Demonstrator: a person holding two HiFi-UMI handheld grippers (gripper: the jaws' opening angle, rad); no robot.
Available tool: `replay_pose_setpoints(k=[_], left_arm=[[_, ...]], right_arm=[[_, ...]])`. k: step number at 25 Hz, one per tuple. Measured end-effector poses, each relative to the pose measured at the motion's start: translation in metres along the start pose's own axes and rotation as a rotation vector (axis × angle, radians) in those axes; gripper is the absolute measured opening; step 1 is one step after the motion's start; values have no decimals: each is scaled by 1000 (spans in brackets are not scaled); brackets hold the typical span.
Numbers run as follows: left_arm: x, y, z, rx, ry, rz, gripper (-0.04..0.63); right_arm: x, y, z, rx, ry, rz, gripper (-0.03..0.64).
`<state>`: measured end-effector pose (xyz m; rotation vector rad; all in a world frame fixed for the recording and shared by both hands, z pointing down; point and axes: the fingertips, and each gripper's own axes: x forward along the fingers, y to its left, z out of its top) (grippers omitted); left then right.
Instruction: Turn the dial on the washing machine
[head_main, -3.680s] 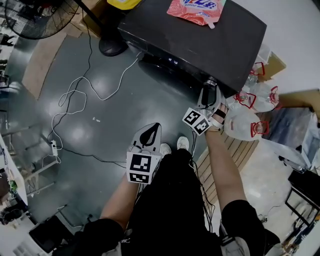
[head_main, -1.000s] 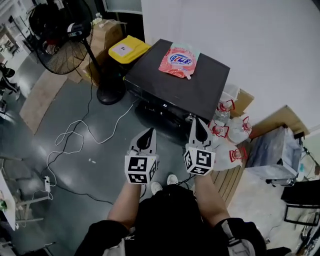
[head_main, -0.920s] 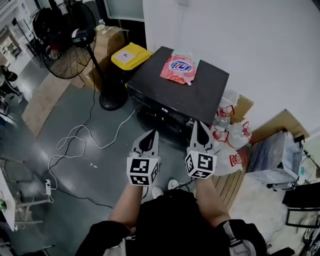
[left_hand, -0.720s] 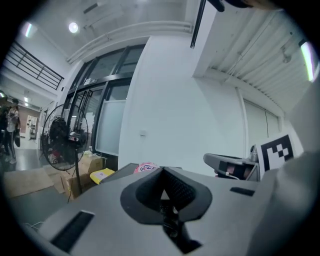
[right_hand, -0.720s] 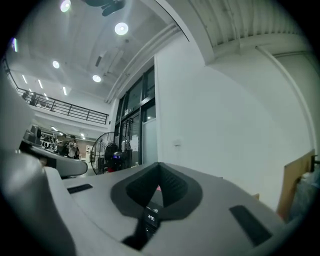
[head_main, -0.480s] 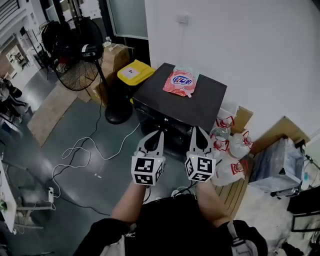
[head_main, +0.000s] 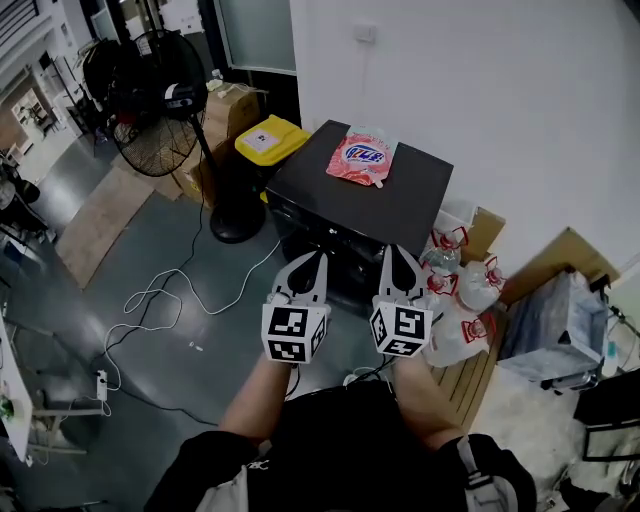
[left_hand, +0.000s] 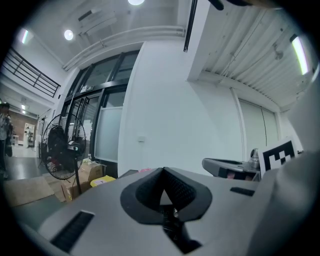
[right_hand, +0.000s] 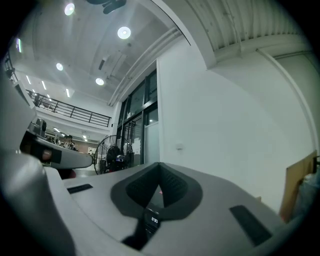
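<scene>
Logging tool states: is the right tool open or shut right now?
Shut. In the right gripper view the tips of the right tool meet at a point, and nothing is gripped between them.

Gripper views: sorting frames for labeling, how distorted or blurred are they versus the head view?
Left gripper view: fisheye, black round border, left gripper soft up close. Right gripper view: same bending, ceiling lights glare. Head view: sharp, evenly lit, mildly curved.

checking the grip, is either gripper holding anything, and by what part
Nothing is held: the left gripper and right gripper are both shut and empty, short of the washing machine.
</scene>
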<state>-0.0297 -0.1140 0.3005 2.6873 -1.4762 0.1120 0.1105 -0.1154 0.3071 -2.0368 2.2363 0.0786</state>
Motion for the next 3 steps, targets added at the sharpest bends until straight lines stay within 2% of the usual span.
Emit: replay_pose_setpoints(k=[3], left_arm=[[0,-2,0,0,4,-2,12]], right_arm=[[0,-1,-2,13,9,5,0]])
